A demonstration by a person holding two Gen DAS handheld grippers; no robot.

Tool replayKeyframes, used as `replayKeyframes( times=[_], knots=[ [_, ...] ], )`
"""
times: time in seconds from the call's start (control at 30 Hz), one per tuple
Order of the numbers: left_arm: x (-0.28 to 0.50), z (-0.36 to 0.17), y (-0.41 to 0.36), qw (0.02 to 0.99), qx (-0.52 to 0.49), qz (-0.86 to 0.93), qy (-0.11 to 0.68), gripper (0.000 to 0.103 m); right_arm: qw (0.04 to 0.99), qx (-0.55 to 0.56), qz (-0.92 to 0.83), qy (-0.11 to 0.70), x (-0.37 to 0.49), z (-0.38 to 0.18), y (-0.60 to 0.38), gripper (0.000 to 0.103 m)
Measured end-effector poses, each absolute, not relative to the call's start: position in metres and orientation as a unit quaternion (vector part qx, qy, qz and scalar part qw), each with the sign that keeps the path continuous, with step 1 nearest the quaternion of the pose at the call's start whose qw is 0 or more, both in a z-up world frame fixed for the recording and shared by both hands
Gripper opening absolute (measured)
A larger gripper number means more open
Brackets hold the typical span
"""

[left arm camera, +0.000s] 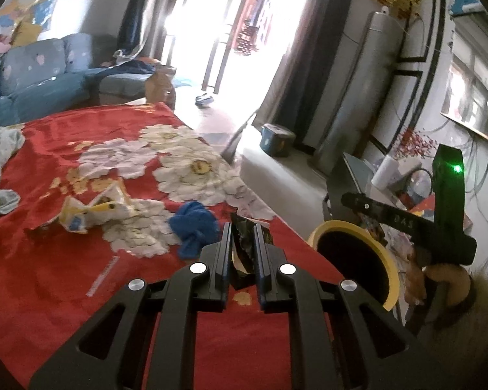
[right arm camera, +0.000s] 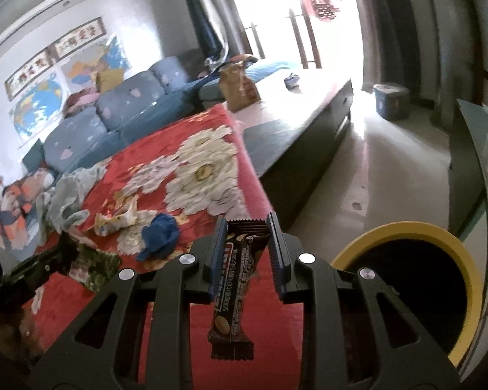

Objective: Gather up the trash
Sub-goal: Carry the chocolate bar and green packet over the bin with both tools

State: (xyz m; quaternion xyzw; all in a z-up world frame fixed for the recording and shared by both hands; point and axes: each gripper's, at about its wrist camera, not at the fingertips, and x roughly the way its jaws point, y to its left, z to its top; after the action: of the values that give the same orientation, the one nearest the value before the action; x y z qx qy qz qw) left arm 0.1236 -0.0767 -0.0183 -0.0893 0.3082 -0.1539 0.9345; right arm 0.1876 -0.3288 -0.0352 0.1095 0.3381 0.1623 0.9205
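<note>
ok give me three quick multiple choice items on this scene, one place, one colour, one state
1. Where is the bin?
A. right of the red cloth
B. on the sofa
C. by the door

2. What colour is the bin's rim?
A. green
B. yellow
C. white

3. What does the right hand-held gripper hold?
A. nothing
B. a blue rag
C. a brown wrapper

Answers:
1 A, it stands off the cloth's right edge.
2 B, the ring around its dark opening is yellow.
3 C, the wrapper hangs between its fingers.

bin (right arm camera: 406, 234) cut off, wall pictures (right arm camera: 53, 57) blurred
</note>
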Motion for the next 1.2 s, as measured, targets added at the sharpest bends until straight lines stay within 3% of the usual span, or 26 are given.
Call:
replayKeyframes(
  times=[1.2],
  knots=[
    [0.139, -0.046, -0.216, 0.899, -0.01, -0.277, 0.338, 0.011, 0.92, 0.192, 0.037, 0.34, 0.18, -0.072, -0.442, 0.019]
  ],
)
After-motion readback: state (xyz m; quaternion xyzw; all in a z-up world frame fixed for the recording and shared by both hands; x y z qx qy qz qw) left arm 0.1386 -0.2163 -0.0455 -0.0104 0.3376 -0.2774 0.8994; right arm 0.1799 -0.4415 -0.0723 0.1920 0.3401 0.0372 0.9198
